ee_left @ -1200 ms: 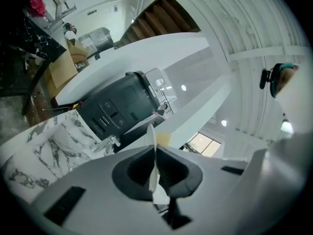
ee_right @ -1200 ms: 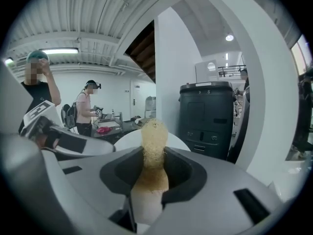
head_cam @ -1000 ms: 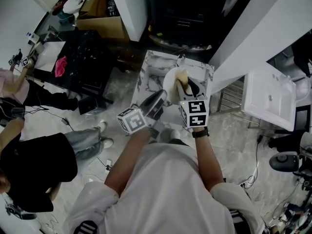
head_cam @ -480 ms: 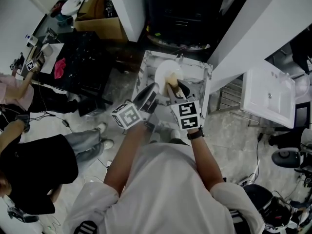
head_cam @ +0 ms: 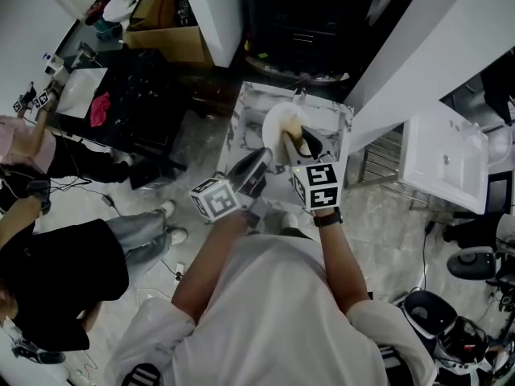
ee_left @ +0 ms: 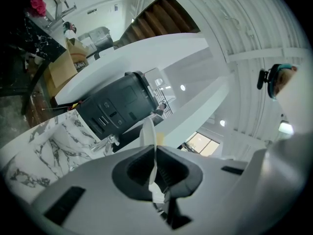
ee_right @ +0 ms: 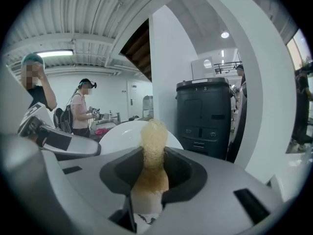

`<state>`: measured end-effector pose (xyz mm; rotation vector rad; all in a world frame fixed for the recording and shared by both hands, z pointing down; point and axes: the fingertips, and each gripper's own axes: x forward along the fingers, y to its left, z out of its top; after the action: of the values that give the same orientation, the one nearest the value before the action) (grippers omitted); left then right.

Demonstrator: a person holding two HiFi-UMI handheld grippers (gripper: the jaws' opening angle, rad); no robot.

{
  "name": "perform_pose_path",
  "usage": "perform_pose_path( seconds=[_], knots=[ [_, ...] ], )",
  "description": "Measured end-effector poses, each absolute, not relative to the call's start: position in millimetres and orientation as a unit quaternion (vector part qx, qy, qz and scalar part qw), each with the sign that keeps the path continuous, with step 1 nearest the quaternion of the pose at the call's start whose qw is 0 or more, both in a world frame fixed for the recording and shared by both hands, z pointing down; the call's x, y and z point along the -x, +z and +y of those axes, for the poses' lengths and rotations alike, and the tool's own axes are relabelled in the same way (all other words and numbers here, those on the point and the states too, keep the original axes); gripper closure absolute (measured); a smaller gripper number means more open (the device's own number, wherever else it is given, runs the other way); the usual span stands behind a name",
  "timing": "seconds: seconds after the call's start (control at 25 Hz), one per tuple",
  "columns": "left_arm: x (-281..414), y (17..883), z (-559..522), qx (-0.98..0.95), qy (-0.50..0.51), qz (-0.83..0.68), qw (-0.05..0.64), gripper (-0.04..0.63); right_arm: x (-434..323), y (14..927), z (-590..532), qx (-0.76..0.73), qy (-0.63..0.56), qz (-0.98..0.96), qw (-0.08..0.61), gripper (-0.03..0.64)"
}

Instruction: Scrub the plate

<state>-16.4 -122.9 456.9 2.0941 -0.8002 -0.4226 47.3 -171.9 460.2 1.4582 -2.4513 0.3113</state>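
At left, L gripper (head_cam: 263,159): jaws nearly together, pinching plate rim.
Plate (head_cam: 276,121): white, upright, over marble table (head_cam: 246,107).
R gripper (head_cam: 294,141): jaws approx. half apart, clamped on tan scrub pad (ee_right: 153,148) — pad at plate face.

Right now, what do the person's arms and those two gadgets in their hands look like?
The left gripper and the right gripper each have a smooth grey moulded shell with a dark recess round the jaws. Each carries a white cube printed with black square markers. The person wears a white short-sleeved shirt and a black wristband on the right wrist.
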Motion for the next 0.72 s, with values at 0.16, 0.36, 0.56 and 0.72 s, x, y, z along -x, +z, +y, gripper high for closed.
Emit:
perform_pose_path(
  seconds=[0.16,0.36,0.56,0.72],
  knots=[
    [13,449,-120,-0.847,-0.156,-0.308,0.404,0.577,-55,457,-173,-0.493,0.167,-0.849,0.089,0.487],
    [7,445,-118,-0.857,-0.14,-0.303,0.392,0.577,-64,459,-173,-0.497,0.206,-0.84,0.064,0.487],
    [6,451,-123,-0.852,-0.142,-0.308,0.399,0.577,-71,468,-173,-0.505,0.222,-0.832,0.061,0.487],
    [9,457,-129,-0.84,-0.151,-0.316,0.415,0.577,-73,475,-170,-0.531,0.14,-0.822,0.146,0.486]
  ],
)
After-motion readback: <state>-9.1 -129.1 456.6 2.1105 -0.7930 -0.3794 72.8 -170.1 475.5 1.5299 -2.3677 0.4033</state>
